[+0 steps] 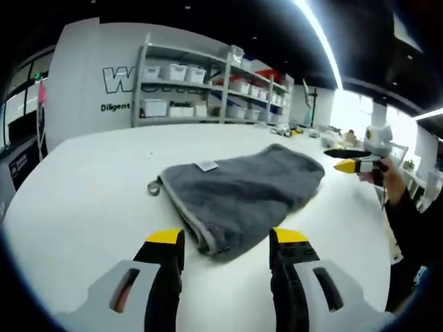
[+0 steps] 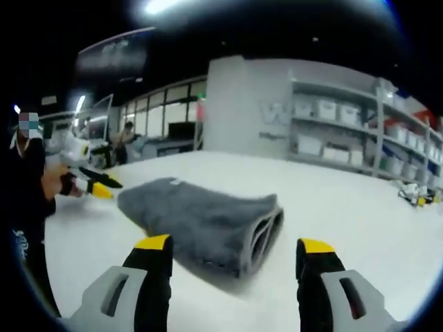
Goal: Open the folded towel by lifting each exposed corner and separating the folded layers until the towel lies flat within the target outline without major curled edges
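A grey folded towel (image 1: 242, 190) lies on the white table (image 1: 83, 200), with a white label (image 1: 207, 165) on top and a small loop (image 1: 154, 187) at its left edge. My left gripper (image 1: 227, 238) stands open just short of the towel's near corner, nothing between its jaws. In the right gripper view the towel (image 2: 194, 214) shows its stacked folds (image 2: 263, 238) at the near end, and my right gripper (image 2: 235, 243) is open a little short of them. Each gripper also appears in the other's view: the right one (image 1: 346, 159) past the towel, the left one (image 2: 100, 185) in a hand.
Metal shelves with white bins (image 1: 180, 90) stand behind the table against a wall with lettering. Small objects (image 1: 291, 129) lie at the table's far edge. A person's dark sleeve (image 1: 412, 221) borders the table's right side. People stand near windows in the background (image 2: 128, 135).
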`<state>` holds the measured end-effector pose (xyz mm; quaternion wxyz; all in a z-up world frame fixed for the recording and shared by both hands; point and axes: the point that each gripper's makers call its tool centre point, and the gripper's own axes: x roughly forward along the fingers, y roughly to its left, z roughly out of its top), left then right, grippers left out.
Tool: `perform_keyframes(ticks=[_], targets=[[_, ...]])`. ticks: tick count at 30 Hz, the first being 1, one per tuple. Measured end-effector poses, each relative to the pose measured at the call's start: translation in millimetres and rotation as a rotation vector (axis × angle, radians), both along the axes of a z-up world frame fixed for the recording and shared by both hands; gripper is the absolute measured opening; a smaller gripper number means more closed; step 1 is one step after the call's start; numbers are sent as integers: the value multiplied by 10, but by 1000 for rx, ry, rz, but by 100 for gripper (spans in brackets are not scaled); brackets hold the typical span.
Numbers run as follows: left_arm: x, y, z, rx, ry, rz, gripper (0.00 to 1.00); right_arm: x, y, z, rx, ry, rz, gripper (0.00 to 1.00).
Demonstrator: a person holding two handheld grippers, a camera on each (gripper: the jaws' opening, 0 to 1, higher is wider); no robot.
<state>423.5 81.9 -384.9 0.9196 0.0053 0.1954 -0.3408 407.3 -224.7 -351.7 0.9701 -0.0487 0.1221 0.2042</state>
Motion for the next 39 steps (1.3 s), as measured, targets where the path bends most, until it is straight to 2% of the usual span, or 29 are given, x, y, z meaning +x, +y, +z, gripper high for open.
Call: perform_keyframes(ticks=[3,11,14,15,24,29,31,33,37,39], targets=[[26,17,-3,-6,-3,18,40,24,-3,-43,-2,0,-1,70],[36,0,-34,-7,11,20,41,47,-14,-137,-2,28,-4,64],[45,-16,-53,-12,19,23,40,55,-1,-165,7,38,3,56],[72,6,-50,-20,20,50,41,61,1,-181,8,43,5,56],[73,-12,-122,-33,55,51,38,64,50,-276,32,69,3,53],[74,-32,-124,-48,64,51,33,60,59,-284,47,71,4,39],[68,-40,-129,-48,66,50,32,54,58,-295,48,77,4,37],[67,-38,-138,-43,66,50,28,48,62,-304,47,80,3,38],[67,-28,-150,-33,62,55,27,46,97,-319,42,85,9,44],[65,-31,-155,-28,61,56,27,64,109,-331,34,85,4,42]])
